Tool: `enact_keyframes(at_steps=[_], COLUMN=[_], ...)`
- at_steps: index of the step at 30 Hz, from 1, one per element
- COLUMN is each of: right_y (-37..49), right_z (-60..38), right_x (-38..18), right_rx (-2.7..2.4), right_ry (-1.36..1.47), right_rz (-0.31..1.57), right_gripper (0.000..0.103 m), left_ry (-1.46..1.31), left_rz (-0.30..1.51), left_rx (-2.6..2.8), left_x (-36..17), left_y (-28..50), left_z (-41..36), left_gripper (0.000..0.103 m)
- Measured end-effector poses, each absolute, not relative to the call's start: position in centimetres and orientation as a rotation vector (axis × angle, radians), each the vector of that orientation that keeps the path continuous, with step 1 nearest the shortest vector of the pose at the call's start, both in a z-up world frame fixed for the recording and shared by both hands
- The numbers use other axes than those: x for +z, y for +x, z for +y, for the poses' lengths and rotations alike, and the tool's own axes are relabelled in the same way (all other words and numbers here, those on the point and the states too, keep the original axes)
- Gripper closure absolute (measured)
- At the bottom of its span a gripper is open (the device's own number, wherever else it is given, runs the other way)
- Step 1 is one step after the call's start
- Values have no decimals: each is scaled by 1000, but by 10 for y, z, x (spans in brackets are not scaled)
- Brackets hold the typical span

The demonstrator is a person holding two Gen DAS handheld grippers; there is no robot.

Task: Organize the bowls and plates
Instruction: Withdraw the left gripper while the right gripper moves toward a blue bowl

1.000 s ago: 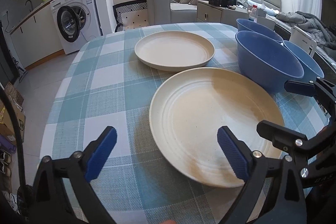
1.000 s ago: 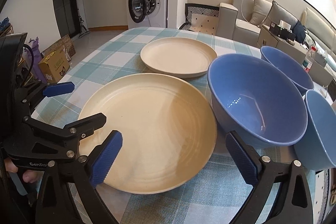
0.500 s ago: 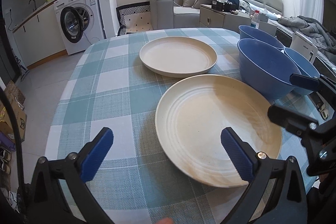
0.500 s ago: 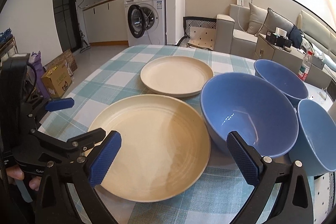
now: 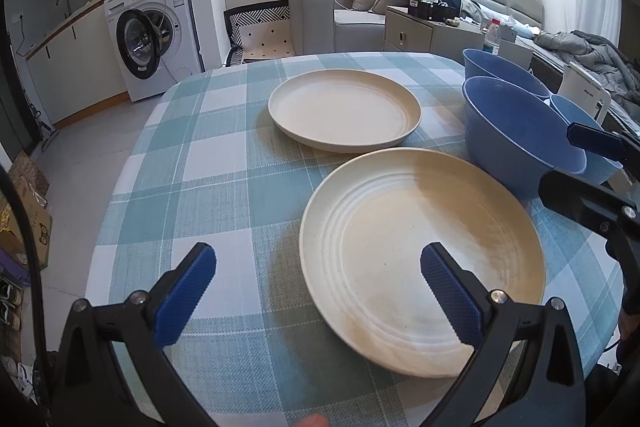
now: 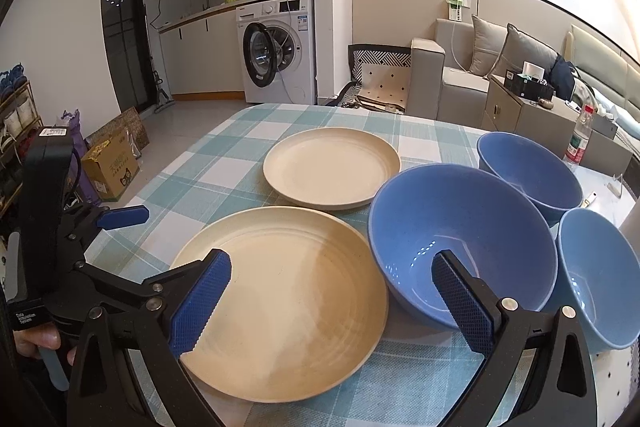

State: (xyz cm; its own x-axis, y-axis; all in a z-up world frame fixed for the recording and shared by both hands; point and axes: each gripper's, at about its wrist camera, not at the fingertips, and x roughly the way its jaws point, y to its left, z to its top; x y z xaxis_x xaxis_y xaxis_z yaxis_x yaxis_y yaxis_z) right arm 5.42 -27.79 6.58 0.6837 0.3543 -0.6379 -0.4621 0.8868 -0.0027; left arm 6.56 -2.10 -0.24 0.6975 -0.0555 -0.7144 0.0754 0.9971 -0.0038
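- Left hand-held gripper (image 5: pixel 318 289): jaws spread fully wide, nothing between the blue pads. It hangs above the near edge of the tabletop (image 5: pixel 208 163), which is covered by a teal-and-white checked cloth. Its right pad overlaps the near left part of the large plate in the left wrist view; contact cannot be confirmed.
- Large cream plate (image 5: pixel 420 259): lies flat at the near side of the tabletop, ribbed rings inside the rim.
- Small cream plate (image 5: pixel 344 109): lies flat behind the large plate, just apart from it.
- Right hand-held gripper (image 6: pixel 330 301): jaws wide apart, gripping nothing. In the right wrist view its left pad shows over the large plate and its right pad over the near bowl.
- Near blue bowl (image 6: pixel 460 243): upright, just beside the right edge of the large plate.
- Far blue bowl (image 6: pixel 528 171): upright, behind the near bowl.
- Light blue bowl (image 6: pixel 600 275): upright, at the right edge, close against the near bowl.
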Motion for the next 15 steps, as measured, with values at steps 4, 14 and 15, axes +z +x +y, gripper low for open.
enact_keyframes(at_steps=[4,14,15], right_y=[60,79,80], right_z=[-281,-279,-279], right_x=[70,74,75], right_rx=[460,478,480], right_ry=[-158,-154,-155], right_rz=[669,672,672], right_gripper=[1,1,1], left_ry=[20,-24,-27], left_rz=[789,804,805], left_rx=[-68,-33,-32], left_x=[1,5,6], left_y=[73,96,99], left_z=[-18,-2,-1], left_gripper=[0,0,0])
